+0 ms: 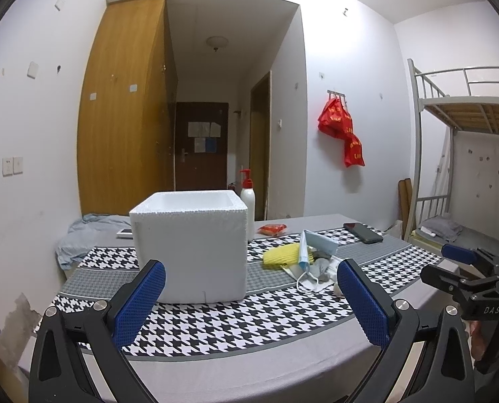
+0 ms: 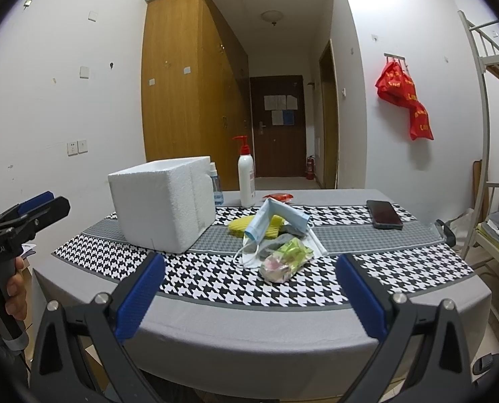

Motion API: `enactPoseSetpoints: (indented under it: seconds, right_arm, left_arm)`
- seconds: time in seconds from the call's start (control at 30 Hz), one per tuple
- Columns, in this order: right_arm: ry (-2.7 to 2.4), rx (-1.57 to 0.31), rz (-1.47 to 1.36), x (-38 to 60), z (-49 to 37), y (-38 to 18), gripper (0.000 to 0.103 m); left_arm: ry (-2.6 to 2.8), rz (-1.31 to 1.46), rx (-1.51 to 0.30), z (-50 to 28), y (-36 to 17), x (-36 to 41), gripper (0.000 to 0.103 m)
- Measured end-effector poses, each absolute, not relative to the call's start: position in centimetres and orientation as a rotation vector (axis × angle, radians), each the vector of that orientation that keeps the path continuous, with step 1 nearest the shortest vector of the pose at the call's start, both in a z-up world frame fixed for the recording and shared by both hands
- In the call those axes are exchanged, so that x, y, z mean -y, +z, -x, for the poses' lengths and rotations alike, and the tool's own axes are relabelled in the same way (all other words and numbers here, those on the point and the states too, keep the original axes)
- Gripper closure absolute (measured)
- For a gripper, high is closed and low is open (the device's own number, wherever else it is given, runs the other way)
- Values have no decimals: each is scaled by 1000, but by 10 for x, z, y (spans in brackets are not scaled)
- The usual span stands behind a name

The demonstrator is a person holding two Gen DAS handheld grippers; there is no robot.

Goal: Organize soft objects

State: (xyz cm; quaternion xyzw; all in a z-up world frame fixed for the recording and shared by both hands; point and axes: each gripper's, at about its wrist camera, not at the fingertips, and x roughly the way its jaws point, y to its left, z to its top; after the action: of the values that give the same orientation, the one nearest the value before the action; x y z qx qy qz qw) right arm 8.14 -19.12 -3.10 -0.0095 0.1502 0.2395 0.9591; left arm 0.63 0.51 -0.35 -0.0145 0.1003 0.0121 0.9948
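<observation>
A white foam box (image 1: 190,247) (image 2: 163,203) stands open-topped on the houndstooth tablecloth. To its right lies a pile of soft things: a blue face mask (image 1: 316,245) (image 2: 276,218), a yellow foam net (image 1: 281,255) (image 2: 241,225), a grey cloth (image 2: 278,241) and a crumpled clear bag with green and pink inside (image 2: 284,262). My left gripper (image 1: 251,297) is open and empty, in front of the box. My right gripper (image 2: 251,290) is open and empty, near the table's front edge before the pile.
A black phone (image 2: 383,215) (image 1: 363,231) lies at the table's right. A white pump bottle (image 2: 246,178) (image 1: 247,194), a small blue bottle (image 2: 215,184) and a red packet (image 2: 278,197) stand behind. A bunk bed (image 1: 460,154) is at the right.
</observation>
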Motion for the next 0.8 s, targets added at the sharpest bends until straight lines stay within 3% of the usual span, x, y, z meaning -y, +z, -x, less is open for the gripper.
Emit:
enactPoseSetpoints:
  seconds: [0.8]
  right_arm:
    - [470, -364, 21, 193, -113, -37, 0]
  left_arm:
    - [-58, 59, -267, -43, -8, 2, 1]
